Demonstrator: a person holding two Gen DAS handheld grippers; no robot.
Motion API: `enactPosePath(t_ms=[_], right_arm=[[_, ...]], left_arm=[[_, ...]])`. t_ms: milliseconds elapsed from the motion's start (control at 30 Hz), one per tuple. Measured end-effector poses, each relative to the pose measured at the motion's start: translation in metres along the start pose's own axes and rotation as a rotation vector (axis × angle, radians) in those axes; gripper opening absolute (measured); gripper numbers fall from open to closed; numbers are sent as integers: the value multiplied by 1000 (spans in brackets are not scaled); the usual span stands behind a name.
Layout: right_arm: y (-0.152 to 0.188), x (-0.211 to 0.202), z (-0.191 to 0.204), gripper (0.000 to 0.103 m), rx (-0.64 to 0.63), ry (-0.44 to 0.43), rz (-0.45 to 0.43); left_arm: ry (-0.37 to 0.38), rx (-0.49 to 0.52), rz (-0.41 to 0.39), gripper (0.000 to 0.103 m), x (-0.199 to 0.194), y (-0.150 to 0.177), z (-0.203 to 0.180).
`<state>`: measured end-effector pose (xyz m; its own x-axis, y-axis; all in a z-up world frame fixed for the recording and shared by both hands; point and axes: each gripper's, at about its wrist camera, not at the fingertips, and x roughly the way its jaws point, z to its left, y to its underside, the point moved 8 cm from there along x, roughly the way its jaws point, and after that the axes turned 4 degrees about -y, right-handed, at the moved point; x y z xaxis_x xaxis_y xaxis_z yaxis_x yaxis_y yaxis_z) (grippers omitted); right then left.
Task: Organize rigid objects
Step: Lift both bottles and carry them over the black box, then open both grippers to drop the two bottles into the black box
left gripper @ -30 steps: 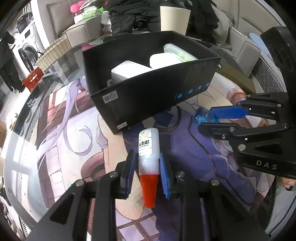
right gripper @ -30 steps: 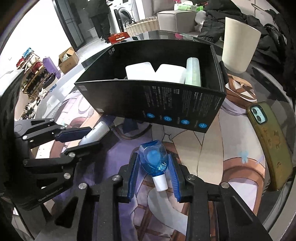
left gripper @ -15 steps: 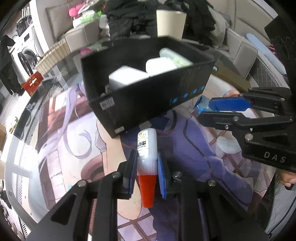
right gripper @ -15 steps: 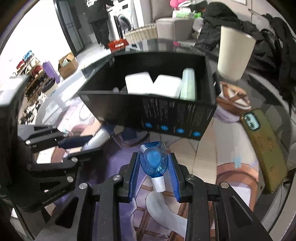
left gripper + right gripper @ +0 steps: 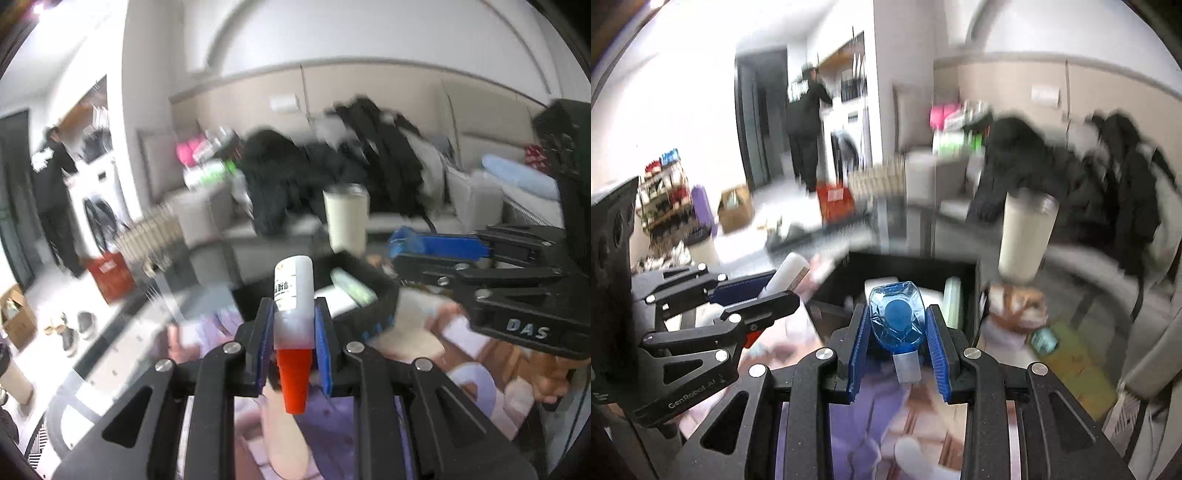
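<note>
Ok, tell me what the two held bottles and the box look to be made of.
Bottle with orange cap: likely plastic, frosted and translucent, with a smooth matte cap. Blue bottle: clear tinted plastic or glass, with glossy facets that light passes through. Black box: probably matte cardboard, given its thin flat walls; blur leaves this open.

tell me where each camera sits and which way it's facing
Left wrist: sits on the left tool, looking forward along its fingers at the glue bottle it grips, the black box and the sofa beyond; the right tool shows at right.
Right wrist: sits on the right tool, looking forward over its blue bottle at the same box; the left tool shows at left.
Shared: box, beige cup, each other's tool.
</note>
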<state>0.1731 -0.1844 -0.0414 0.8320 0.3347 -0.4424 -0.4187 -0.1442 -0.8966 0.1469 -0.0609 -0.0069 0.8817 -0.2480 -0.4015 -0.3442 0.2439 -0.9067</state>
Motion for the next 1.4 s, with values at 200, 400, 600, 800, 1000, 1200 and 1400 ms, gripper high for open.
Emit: enactPosePath(t_ms=[200, 400, 600, 800, 1000, 1200, 1400], right_arm=[[-24, -45, 8, 31, -41, 43, -225], [-32, -52, 13, 31, -76, 63, -272], [-50, -38, 8, 31, -49, 76, -269], [-78, -12, -4, 31, -39, 128, -285], [-94, 16, -24, 31, -12, 174, -268], [-85, 62, -40, 31, 31, 147, -111], [-44, 123, -59, 31, 184, 66, 245]], left_arm=[[-65, -49, -205, 19, -39, -20, 24], [-61, -70, -246, 19, -50, -25, 33], [-71, -94, -282, 19, -37, -44, 34], [-95, -135, -290, 19, -6, -63, 47], [-86, -176, -236, 19, 28, -66, 51], [-39, -169, -69, 19, 72, -50, 41], [64, -194, 259, 19, 133, -20, 20]])
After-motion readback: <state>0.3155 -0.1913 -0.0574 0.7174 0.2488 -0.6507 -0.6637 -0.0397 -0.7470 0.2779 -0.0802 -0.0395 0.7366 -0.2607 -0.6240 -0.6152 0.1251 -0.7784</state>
